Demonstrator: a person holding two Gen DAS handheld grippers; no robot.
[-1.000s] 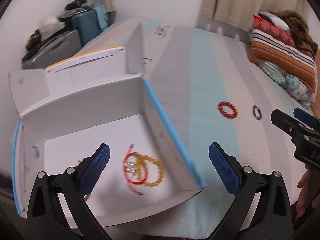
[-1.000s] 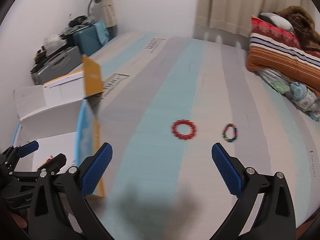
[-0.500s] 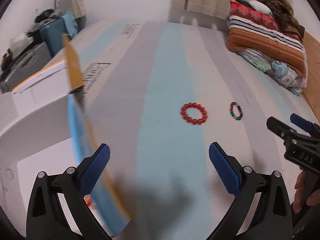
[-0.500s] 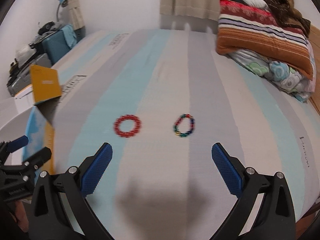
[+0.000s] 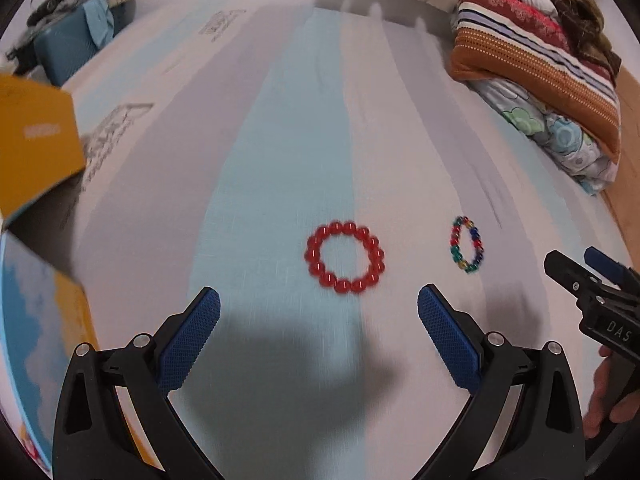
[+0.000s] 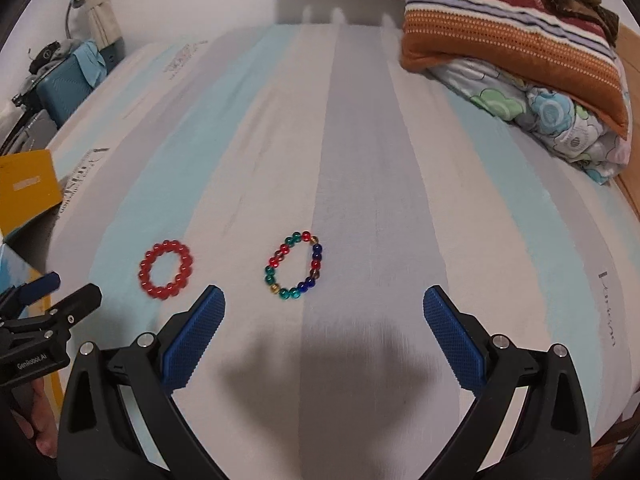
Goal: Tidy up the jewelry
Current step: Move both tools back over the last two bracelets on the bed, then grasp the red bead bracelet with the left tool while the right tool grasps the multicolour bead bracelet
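Observation:
A red bead bracelet (image 5: 345, 258) lies flat on the striped bed sheet, just ahead of my open, empty left gripper (image 5: 319, 312). It also shows in the right wrist view (image 6: 165, 270). A multicoloured bead bracelet (image 6: 295, 266) lies to its right, just ahead of my open, empty right gripper (image 6: 324, 310); it also shows in the left wrist view (image 5: 467, 244). The cardboard box (image 5: 38, 152) with a yellow flap stands at the left edge; its inside is hidden.
A folded striped blanket (image 6: 508, 28) and floral bedding (image 6: 560, 120) lie at the far right. A blue suitcase (image 6: 64, 84) and clutter stand beyond the bed's left side. The bed's right edge is near a wooden floor (image 5: 628, 128).
Both grippers have swung right, away from the box and toward the two bracelets. The box's inside with the jewelry in it has left the left wrist view. Both grippers stayed open.

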